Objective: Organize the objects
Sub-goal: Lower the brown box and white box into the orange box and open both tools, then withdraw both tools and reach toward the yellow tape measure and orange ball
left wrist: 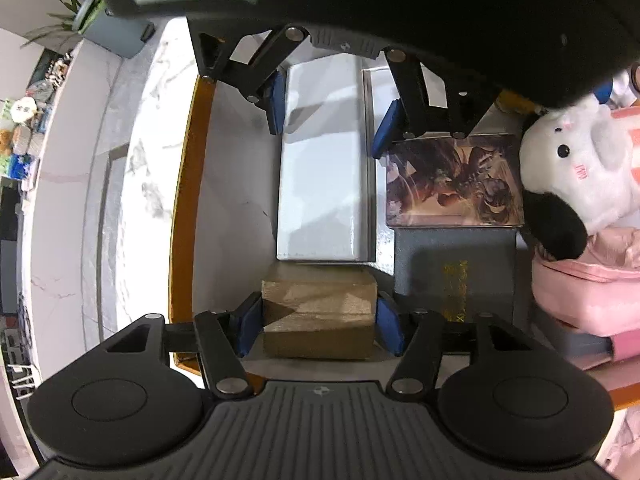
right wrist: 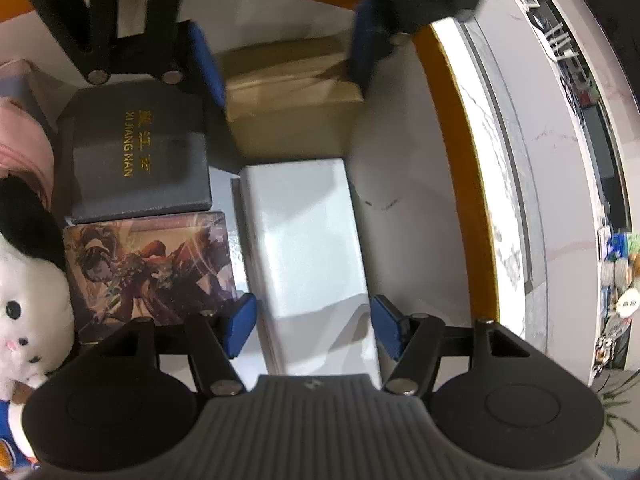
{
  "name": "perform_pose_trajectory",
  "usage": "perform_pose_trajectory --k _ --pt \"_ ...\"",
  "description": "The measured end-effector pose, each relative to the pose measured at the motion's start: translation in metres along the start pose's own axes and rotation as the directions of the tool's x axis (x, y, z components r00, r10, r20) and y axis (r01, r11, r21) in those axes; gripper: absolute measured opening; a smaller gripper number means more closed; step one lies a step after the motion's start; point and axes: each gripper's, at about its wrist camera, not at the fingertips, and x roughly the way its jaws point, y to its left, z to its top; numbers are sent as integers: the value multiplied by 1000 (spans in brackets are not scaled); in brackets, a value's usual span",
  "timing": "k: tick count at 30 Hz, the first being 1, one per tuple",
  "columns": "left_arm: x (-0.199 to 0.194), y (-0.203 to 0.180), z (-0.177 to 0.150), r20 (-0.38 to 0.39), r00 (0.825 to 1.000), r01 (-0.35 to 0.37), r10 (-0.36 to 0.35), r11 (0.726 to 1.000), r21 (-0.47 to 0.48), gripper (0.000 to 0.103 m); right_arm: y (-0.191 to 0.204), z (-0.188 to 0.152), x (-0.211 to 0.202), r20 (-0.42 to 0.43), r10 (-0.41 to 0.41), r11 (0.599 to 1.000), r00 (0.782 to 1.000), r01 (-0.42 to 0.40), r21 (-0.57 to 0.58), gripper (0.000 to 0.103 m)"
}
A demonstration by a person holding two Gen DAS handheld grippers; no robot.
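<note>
Orange-rimmed white tray (left wrist: 182, 208) on marbled tabletop (left wrist: 132, 184), left tongs (left wrist: 318, 322) clamped on brown box (left wrist: 318, 312), right tongs (right wrist: 312, 326) apart astride white box (right wrist: 308, 248), potted plant (left wrist: 76, 12) beyond.

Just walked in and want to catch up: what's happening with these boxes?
A person is packing boxes into an orange-rimmed tray, a hand-held gripper in each hand. The left hand-held gripper straddles the brown cardboard box; the right hand-held gripper straddles the long white box. Whether the pads press on either box is unclear. Beside these lie a dark box with gold lettering, an illustrated box and a plush toy.
</note>
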Motion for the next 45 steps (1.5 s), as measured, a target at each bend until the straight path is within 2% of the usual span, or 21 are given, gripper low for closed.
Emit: perform_pose_trajectory --k 3,6,9,14,17,23,28,32,36,40,45 --pt "3 1 2 6 1000 -9 9 1000 -23 71 -2 -1 -2 4 -4 1000 1000 4 14 65" --pt "2 0 3 15 999 -48 48 999 -25 73 -5 -2 -5 2 -10 1000 1000 10 22 65" --pt "-5 0 4 47 997 -65 67 997 -43 80 -9 -2 -10 2 -18 999 1000 18 32 66" --pt "-24 -12 1 104 990 -85 92 994 -75 81 -10 1 -24 9 -25 999 1000 25 49 66" --pt "-41 -9 -12 154 982 -90 108 989 -120 81 -9 0 -34 17 -36 998 999 35 53 66" --pt "-79 -23 -16 246 959 -78 141 965 -249 81 6 13 -60 55 -43 994 998 37 103 66" --pt "-115 -36 -44 302 939 -57 165 940 -335 81 14 13 -91 100 -29 984 995 11 176 65" --pt "-138 -50 -67 330 922 -54 203 910 -410 78 24 17 -114 134 -34 980 990 7 199 65" --pt "-158 -59 -91 333 917 -32 221 871 -490 78 34 28 -135 170 -41 973 985 0 231 65" --pt "-177 -70 -118 342 907 -6 246 819 -574 78 45 42 -161 204 -65 967 977 11 255 66" --pt "-186 -84 -152 359 894 36 267 756 -653 78 57 57 -178 267 -52 960 962 -25 279 65"
